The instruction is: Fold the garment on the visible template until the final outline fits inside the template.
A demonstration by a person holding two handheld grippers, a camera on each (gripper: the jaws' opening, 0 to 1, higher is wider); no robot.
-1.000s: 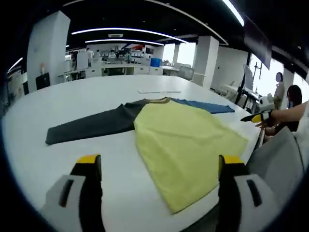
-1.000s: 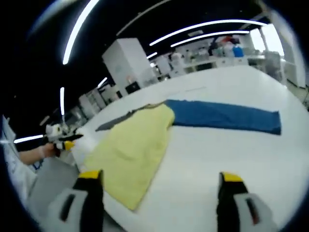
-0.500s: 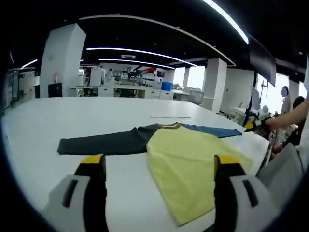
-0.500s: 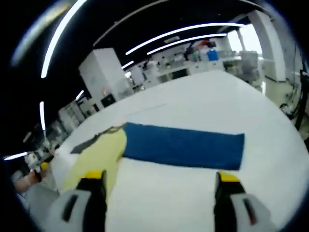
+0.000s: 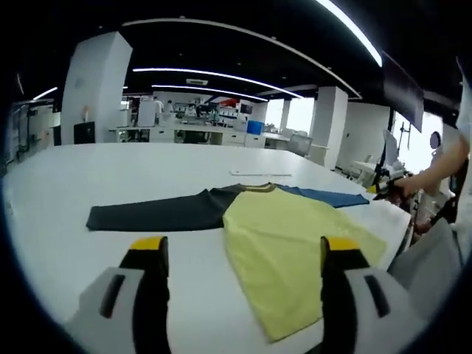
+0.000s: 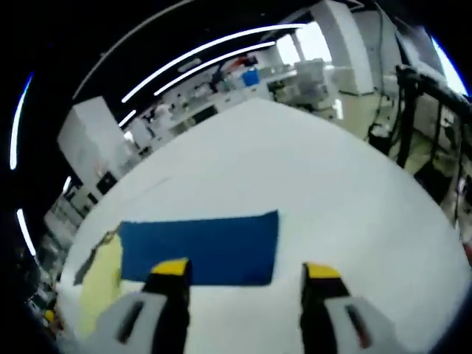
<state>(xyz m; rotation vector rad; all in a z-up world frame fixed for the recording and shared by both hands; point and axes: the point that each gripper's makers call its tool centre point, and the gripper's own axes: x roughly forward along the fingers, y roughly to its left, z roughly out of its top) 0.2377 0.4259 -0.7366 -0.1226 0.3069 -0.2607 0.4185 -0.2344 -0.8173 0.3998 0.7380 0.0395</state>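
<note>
Both grippers' jaws gape empty above the white bench (image 5: 88, 177); the yellow-bodied, dark-and-blue-sleeved shirt (image 5: 287, 236) probably could slip off the bench's edge.

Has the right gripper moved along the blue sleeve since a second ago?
Yes. The right gripper has swung toward the blue sleeve's cuff end: the sleeve lay well ahead before and now sits just beyond the fingers, with the yellow body pushed to the view's edge.

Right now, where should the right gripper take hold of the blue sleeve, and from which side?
Probably at the free cuff end of the blue sleeve, near its close corner. The sleeve lies flat and straight on the white table, and this end is just ahead of the open right gripper. Come low from the table's near edge, sliding one jaw under the hem, then fold toward the yellow body.
</note>
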